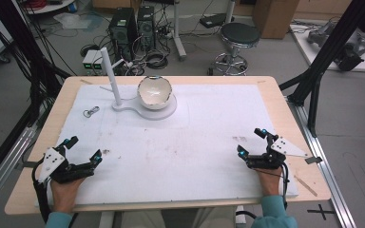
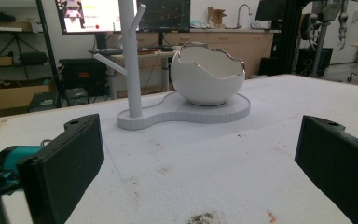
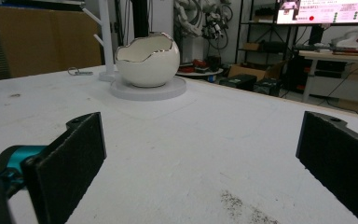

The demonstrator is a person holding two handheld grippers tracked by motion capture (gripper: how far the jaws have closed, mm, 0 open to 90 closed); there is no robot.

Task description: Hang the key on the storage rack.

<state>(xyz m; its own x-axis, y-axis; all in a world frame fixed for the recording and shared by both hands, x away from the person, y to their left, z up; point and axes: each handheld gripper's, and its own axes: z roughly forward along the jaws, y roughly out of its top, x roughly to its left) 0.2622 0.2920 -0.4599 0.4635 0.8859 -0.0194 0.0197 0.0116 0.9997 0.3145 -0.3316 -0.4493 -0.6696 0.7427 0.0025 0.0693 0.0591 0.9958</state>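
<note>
Both claws, left claw (image 1: 84, 150) and right claw (image 1: 252, 141), rest released and empty on the white-covered counter (image 1: 195, 142), well apart from the white eggshell-shaped ceramic bowl (image 1: 155, 91), probably a ready position.

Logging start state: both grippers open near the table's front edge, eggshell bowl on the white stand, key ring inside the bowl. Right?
Not quite: the key ring lies on the white mat, left of the stand, not inside the bowl; the high view shows it. The rest is right.

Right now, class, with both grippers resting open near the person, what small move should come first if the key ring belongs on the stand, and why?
Probably move the left gripper forward toward the key ring. It is open, holds nothing, and the ring lies on its side of the mat, left of the white stand and apart from it.
</note>
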